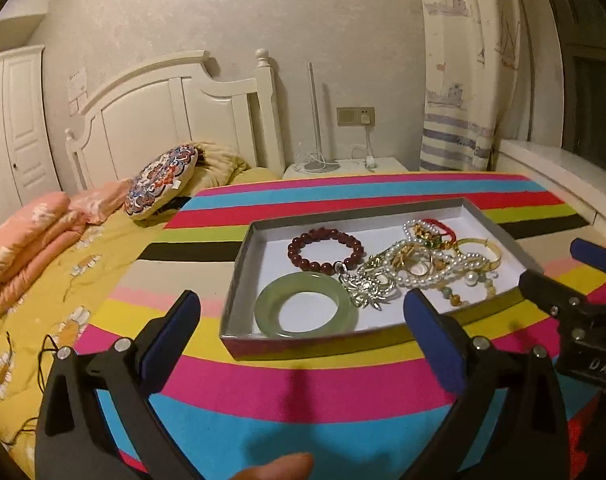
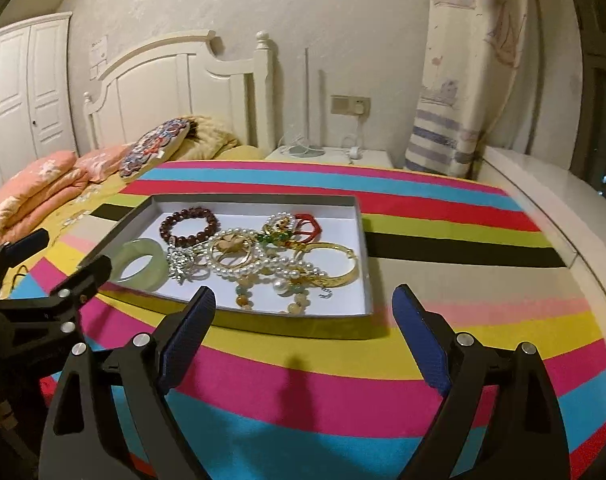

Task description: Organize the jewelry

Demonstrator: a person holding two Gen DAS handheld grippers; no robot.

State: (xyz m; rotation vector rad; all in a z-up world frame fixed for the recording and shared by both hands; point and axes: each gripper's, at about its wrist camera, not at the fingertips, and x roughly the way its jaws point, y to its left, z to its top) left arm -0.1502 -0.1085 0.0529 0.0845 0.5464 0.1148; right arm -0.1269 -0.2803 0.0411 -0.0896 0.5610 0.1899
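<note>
A shallow grey tray sits on a striped cloth and holds jewelry. In it lie a green jade bangle, a dark red bead bracelet, a silver brooch, tangled pearl strands, a gold bangle and a red ring-shaped piece. My left gripper is open and empty just before the tray's near edge. My right gripper is open and empty before the tray's near right corner.
The striped cloth covers a table beside a bed with a yellow quilt, pink pillows and a patterned cushion. A white nightstand with a lamp base stands behind. A windowsill runs on the right.
</note>
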